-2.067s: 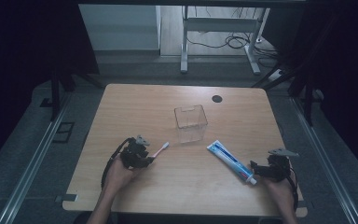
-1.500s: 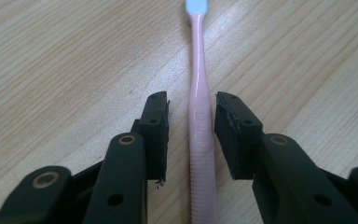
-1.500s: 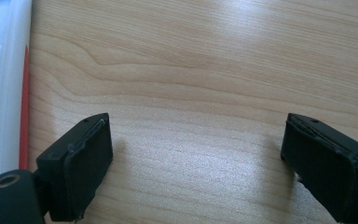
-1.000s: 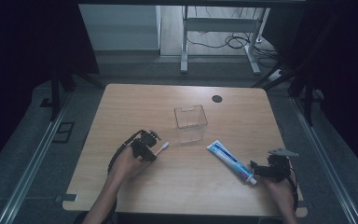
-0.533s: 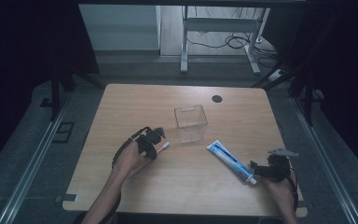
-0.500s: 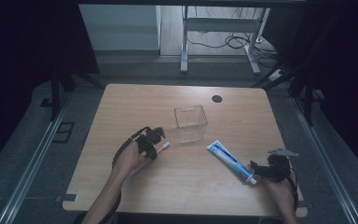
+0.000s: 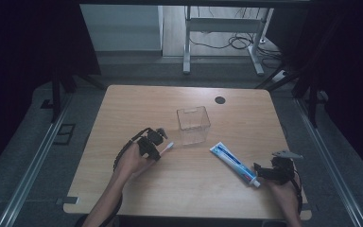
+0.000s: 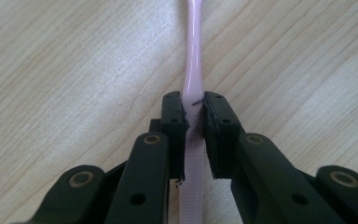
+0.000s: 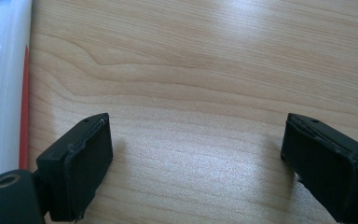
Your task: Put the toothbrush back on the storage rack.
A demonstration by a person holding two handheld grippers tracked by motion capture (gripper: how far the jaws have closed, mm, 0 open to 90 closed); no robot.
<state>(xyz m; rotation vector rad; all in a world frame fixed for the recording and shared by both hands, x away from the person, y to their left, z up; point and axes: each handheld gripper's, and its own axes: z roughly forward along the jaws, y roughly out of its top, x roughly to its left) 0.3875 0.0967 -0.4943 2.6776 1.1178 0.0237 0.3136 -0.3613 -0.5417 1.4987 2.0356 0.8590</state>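
toothbrush (image 8: pixel 192 88): pink handle clamped between left gripper (image 8: pixel 195 108) jaws, on tabletop (image 8: pixel 65 70)
right gripper (image 9: pixel 196 154): jaws wide, toothpaste tube (image 9: pixel 2 84) beside

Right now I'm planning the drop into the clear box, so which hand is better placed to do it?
Left. Its jaws, which have just been closing, clamp the pink toothbrush beside the clear box. The right gripper stands open over bare table, with the toothpaste tube beside it, not held.
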